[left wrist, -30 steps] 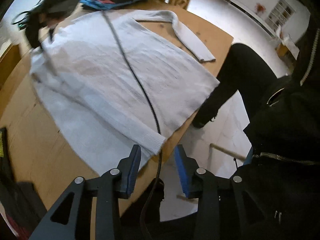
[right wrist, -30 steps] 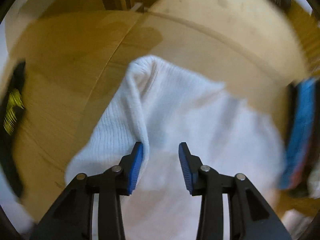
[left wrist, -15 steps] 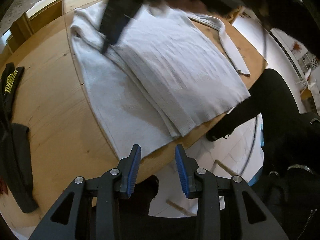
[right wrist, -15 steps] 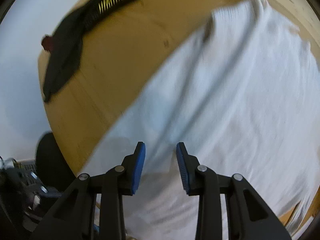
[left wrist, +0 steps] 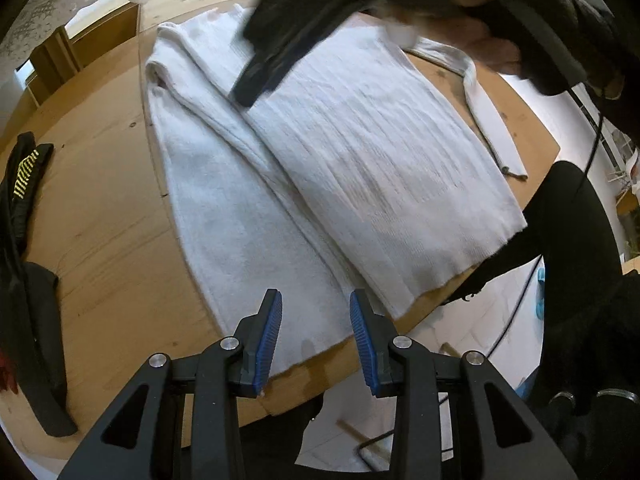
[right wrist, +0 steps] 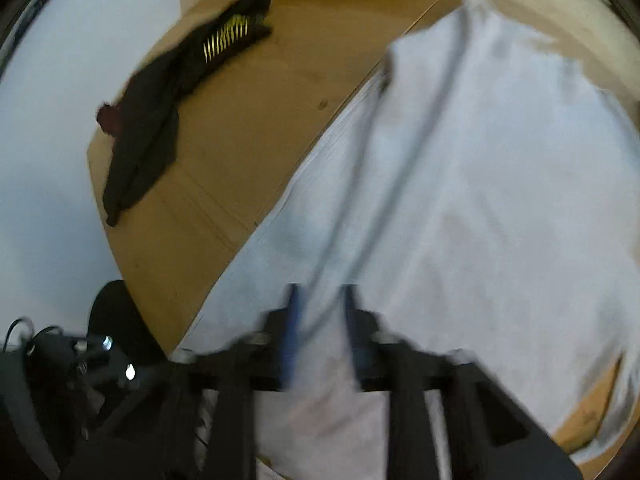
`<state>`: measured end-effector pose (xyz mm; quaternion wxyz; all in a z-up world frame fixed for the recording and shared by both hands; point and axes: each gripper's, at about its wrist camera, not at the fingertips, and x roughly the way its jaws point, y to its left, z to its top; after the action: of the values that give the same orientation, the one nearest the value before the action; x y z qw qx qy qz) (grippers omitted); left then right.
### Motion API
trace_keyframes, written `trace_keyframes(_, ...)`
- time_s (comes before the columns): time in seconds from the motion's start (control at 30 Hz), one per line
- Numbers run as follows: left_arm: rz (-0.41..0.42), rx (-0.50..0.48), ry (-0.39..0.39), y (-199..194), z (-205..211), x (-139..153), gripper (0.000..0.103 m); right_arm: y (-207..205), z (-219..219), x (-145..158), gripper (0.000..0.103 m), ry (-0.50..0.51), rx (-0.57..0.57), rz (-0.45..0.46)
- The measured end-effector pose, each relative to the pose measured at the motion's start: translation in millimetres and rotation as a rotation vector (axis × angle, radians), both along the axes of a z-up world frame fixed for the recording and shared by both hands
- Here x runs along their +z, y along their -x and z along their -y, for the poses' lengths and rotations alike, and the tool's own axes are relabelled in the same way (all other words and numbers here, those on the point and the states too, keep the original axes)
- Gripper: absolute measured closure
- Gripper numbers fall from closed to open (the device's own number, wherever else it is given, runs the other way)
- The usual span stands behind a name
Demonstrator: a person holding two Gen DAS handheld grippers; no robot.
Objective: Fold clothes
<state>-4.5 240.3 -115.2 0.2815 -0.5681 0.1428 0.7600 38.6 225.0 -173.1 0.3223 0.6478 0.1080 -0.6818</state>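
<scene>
A white knit sweater [left wrist: 320, 168] lies flat on the round wooden table [left wrist: 104, 208], with one sleeve folded across its body and the other sleeve [left wrist: 488, 120] stretched out at the far right. My left gripper [left wrist: 316, 320] is open and empty above the sweater's hem near the table's front edge. My right gripper [right wrist: 320, 320] is open, blurred by motion, low over the sweater [right wrist: 480, 200]; in the left wrist view it shows as a dark blur [left wrist: 280, 52] over the sweater's upper part.
A black garment with yellow stripes [left wrist: 24, 184] lies at the table's left edge and also shows in the right wrist view [right wrist: 168, 112]. The person's dark legs [left wrist: 560, 232] stand at the right of the table. A cable [left wrist: 528, 280] hangs there.
My left gripper has swung to face the sweater's hem from the front. My right gripper has swept along the sweater toward its lower part. The sleeve now lies folded across the body.
</scene>
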Motion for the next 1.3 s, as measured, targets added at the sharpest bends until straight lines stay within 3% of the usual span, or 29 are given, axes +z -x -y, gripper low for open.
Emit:
trace_keyframes(0.1,-0.001,-0.01,0.019,-0.9,-4.1,-3.3,0.069,5.0,-0.1,-21.4,0.098,-0.115,0.051,-0.026)
trace_keyframes(0.27,0.01,-0.015,0.025,2.9,-5.7,-6.8,0.069,4.1,-39.6,-18.8,0.098,-0.256,0.012,-0.061)
trace_keyframes(0.47,0.063,0.028,-0.058,11.2,-10.5,-9.6,0.069,8.9,-55.8,-9.2,0.096,-0.098,-0.058,-0.024)
trace_keyframes(0.53,0.089,0.054,-0.086,15.8,-12.9,-13.4,0.068,9.2,-50.4,-8.8,0.089,-0.077,-0.055,-0.032)
trace_keyframes(0.6,0.117,0.088,-0.102,21.4,-13.6,-20.8,0.065,18.2,-38.2,-10.0,0.068,-0.067,-0.065,-0.034)
trace_keyframes(0.7,0.134,0.11,-0.087,29.6,-22.5,-36.1,0.065,35.7,-31.3,-13.2,0.068,-0.043,-0.091,-0.048)
trace_keyframes(0.73,0.142,0.099,-0.084,30.9,-24.7,-40.1,0.071,43.1,-26.5,-15.1,0.068,-0.041,-0.103,-0.055)
trace_keyframes(0.77,0.134,0.096,-0.091,31.6,-25.3,-41.4,0.073,51.2,-20.7,-17.0,0.068,-0.052,-0.111,-0.073)
trace_keyframes(0.83,0.132,0.1,-0.128,33.6,-23.9,-41.8,0.098,68.2,-8.2,-21.0,0.068,-0.093,-0.12,-0.123)
trace_keyframes(1.03,0.137,0.09,-0.189,33.9,-19.7,-38.0,0.098,122.0,18.8,-24.5,0.067,-0.182,-0.175,-0.236)
trace_keyframes(1.3,0.145,0.11,-0.282,40.9,-4.9,-30.8,0.098,156.8,38.5,-48.0,0.066,-0.257,-0.139,-0.214)
